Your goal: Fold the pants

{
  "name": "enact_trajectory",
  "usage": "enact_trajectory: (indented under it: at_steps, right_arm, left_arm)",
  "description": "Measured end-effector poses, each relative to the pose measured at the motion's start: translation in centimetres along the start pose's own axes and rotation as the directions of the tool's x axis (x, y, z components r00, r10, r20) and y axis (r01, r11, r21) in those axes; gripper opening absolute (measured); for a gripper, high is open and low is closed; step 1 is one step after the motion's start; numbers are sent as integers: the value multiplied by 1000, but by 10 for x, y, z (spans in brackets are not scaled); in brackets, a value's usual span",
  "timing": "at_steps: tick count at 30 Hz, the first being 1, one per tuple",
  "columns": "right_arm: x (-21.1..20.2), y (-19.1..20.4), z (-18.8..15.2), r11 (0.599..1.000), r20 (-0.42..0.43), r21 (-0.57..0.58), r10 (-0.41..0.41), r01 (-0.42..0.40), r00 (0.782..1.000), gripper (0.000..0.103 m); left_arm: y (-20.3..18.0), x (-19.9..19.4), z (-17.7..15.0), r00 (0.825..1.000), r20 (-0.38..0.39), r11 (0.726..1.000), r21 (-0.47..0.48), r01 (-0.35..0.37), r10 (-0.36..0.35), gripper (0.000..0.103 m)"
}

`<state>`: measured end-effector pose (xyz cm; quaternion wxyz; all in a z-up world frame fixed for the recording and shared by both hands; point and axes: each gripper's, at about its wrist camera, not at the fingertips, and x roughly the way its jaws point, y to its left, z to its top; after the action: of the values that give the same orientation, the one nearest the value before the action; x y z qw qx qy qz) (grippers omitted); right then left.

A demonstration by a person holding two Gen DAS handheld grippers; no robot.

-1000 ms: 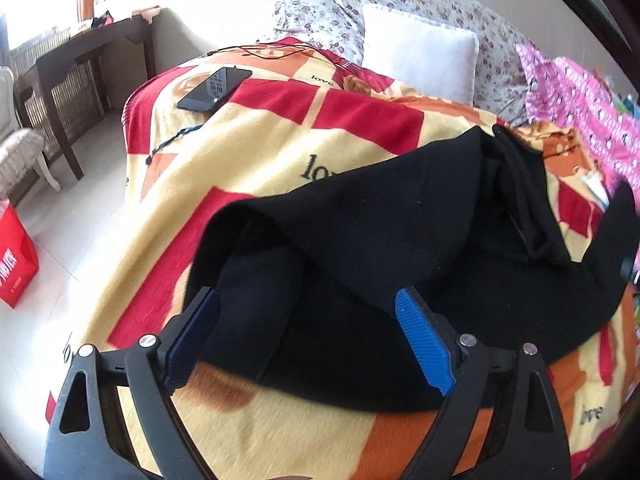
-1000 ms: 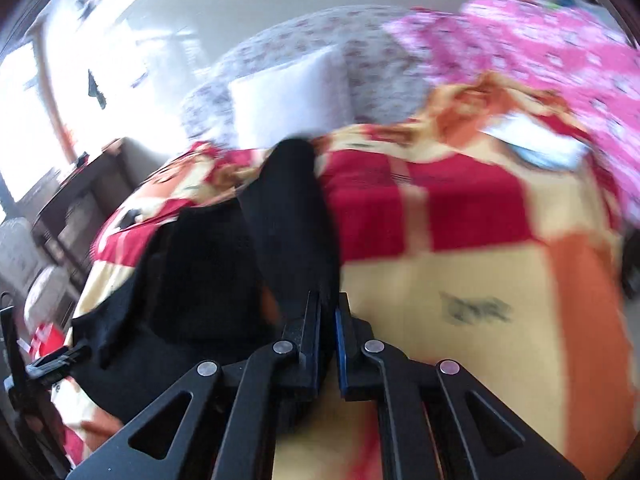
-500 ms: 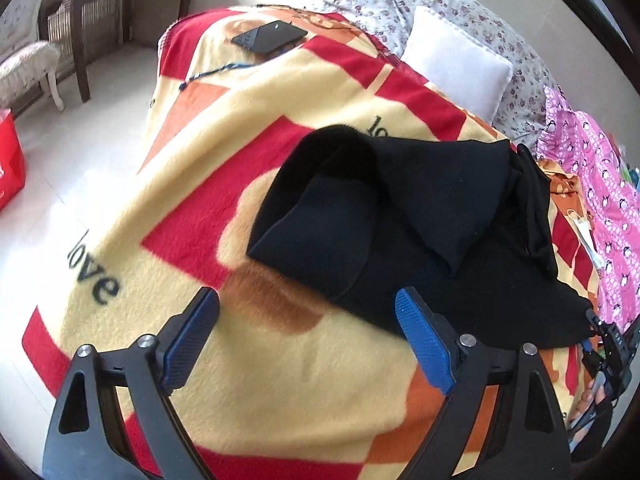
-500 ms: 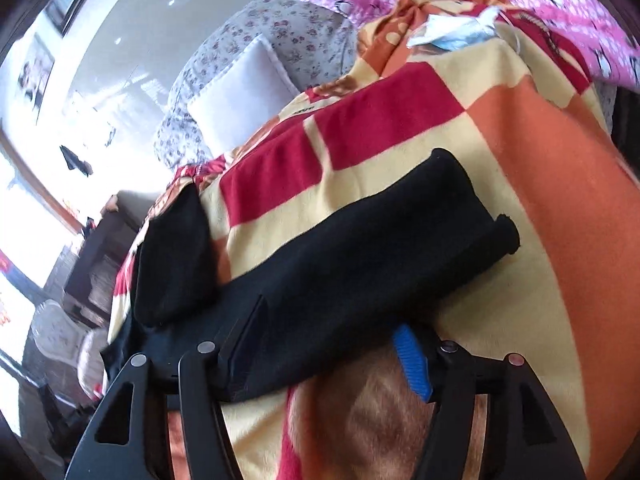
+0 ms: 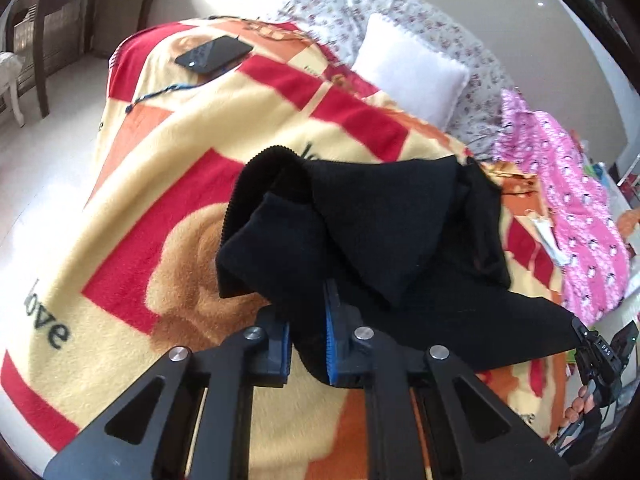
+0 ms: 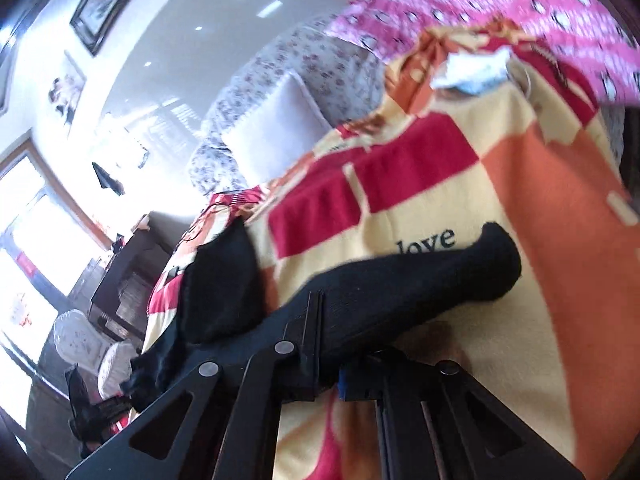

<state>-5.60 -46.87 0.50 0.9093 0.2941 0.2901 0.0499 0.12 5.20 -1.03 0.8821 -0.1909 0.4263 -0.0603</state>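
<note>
Black pants [image 5: 380, 208] lie crumpled on a yellow, red and orange blanket [image 5: 180, 200], one part folded over the rest. My left gripper [image 5: 306, 312] is at their near edge, its jaws closing tight on a fold of the black cloth, which fills the gap between the blue pads. In the right wrist view a rolled pant leg [image 6: 420, 284] stretches away across the blanket [image 6: 540, 240]. My right gripper [image 6: 328, 360] has its jaws closing on the near end of that leg, with the fabric pinched between them. The right gripper [image 5: 582, 336] also shows at the far right, at the pants' end.
A black phone [image 5: 214, 54] and a blue cord [image 5: 168, 90] lie at the blanket's far left. A white pillow [image 5: 408, 76] leans on floral bedding behind. Pink patterned cloth [image 5: 580, 208] lies to the right. A dark wooden desk [image 5: 60, 0] stands beyond the bed.
Both grippers stood open half a second ago and now clamp the black pants. The left moved in onto the near fold; the right rolled and pinched the leg.
</note>
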Motion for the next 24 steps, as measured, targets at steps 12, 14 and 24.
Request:
enact_trajectory:
  at_steps: [12,14,24]
  right_arm:
    - [-19,-20,-49,961,-190,-129,-266,245,945,22]
    - [-28,-28,-47,954,-184,-112,-296,279,937,34]
    - [-40,51,-11,980,-108,-189,-80,59,991,54]
  left_arm:
    - [26,2,-25,988,-80,990,51,-128,132,27]
    - [31,-9,-23,989,-66,991,37,-132,134,37]
    - [1,-51,-7,987,73,980,130,-151,142,73]
